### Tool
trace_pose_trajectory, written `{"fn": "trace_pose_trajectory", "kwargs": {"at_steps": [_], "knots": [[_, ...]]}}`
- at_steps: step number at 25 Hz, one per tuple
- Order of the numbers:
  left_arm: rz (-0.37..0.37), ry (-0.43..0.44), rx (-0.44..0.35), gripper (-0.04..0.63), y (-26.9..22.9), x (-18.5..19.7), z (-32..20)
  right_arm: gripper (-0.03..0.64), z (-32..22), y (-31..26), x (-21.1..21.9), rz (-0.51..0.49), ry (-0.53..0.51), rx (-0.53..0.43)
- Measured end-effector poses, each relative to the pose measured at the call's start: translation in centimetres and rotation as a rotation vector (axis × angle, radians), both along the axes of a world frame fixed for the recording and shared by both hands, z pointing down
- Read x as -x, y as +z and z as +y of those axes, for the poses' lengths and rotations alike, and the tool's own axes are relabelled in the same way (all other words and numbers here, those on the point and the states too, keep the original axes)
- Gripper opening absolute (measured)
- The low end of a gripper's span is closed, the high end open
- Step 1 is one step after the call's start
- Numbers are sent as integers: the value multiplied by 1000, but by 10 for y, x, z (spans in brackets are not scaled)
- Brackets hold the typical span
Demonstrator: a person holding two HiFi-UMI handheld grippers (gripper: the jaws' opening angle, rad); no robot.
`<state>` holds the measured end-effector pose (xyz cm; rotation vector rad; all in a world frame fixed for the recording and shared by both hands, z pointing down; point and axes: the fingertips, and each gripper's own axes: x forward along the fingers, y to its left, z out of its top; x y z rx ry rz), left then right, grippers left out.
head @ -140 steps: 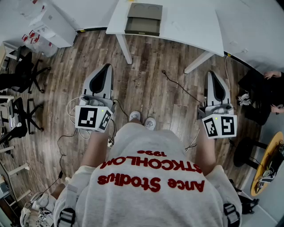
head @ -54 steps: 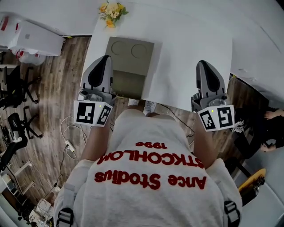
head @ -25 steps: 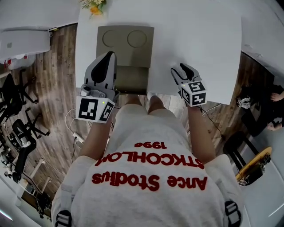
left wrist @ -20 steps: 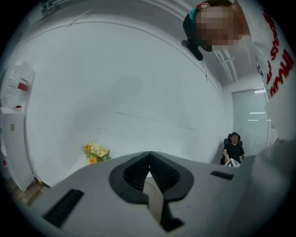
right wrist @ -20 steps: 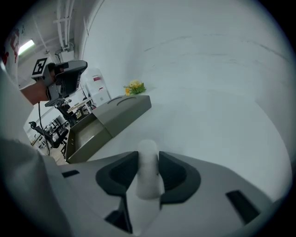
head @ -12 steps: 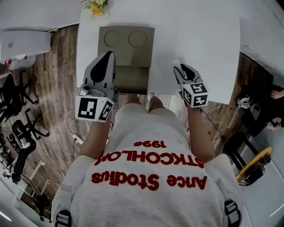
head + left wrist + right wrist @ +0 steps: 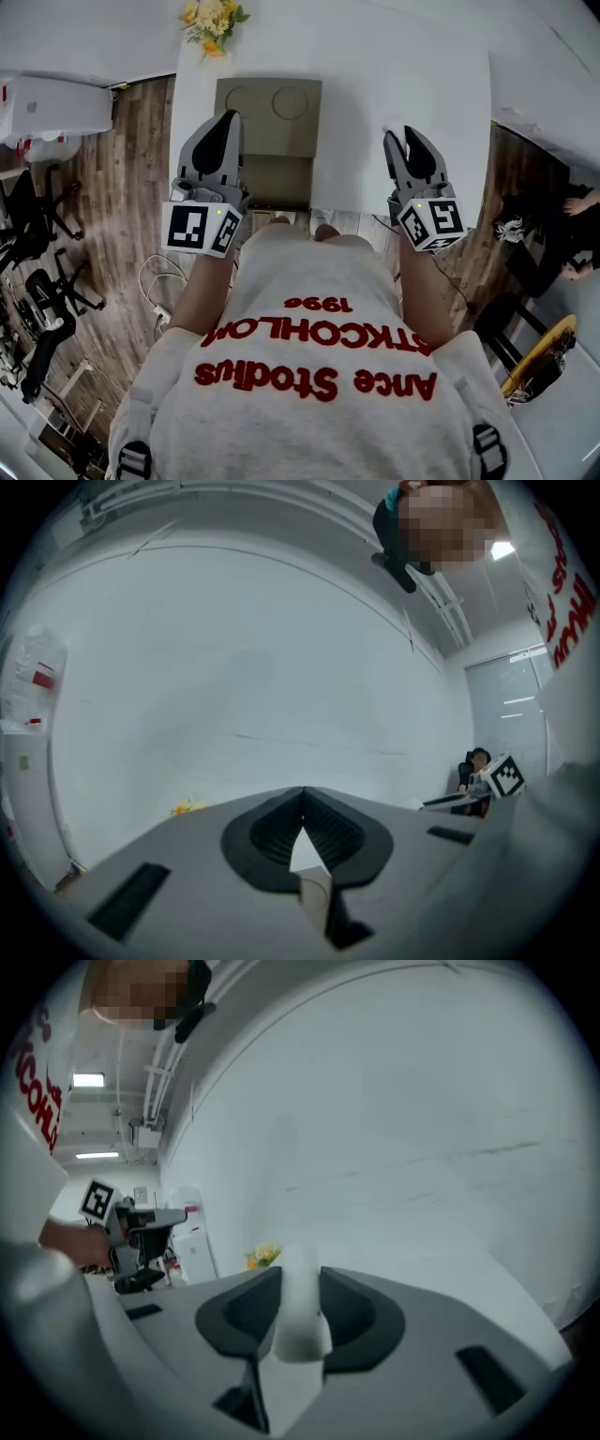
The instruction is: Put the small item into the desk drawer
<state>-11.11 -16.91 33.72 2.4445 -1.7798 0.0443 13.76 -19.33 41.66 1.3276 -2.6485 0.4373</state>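
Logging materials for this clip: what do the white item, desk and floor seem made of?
White item: matt, smooth, rounded; plastic or rubber, can't tell which. Desk: plain smooth white, probably laminate or painted board. Floor: brown planks with grain and seams; wood or wood-look laminate.

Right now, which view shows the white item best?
Right gripper view: the white item sits clamped between the right gripper's jaws, which just closed on it. Head view shows at most a sliver against the white desk. Left gripper view shows none of it.
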Motion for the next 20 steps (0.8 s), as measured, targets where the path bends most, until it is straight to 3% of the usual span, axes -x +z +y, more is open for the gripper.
{"fn": "trace_pose_trajectory", "kwargs": {"at_steps": [4, 11, 20], "knots": [[-5, 6, -37, 8, -12, 0, -3, 129, -4, -45, -10, -79, 51, -108], [-32, -37, -117, 8, -37, 10, -8, 129, -11, -111, -22, -105, 74, -257], [-42, -179, -173, 8, -55, 50, 12, 129, -11, -152, 34, -144, -103, -310]]}}
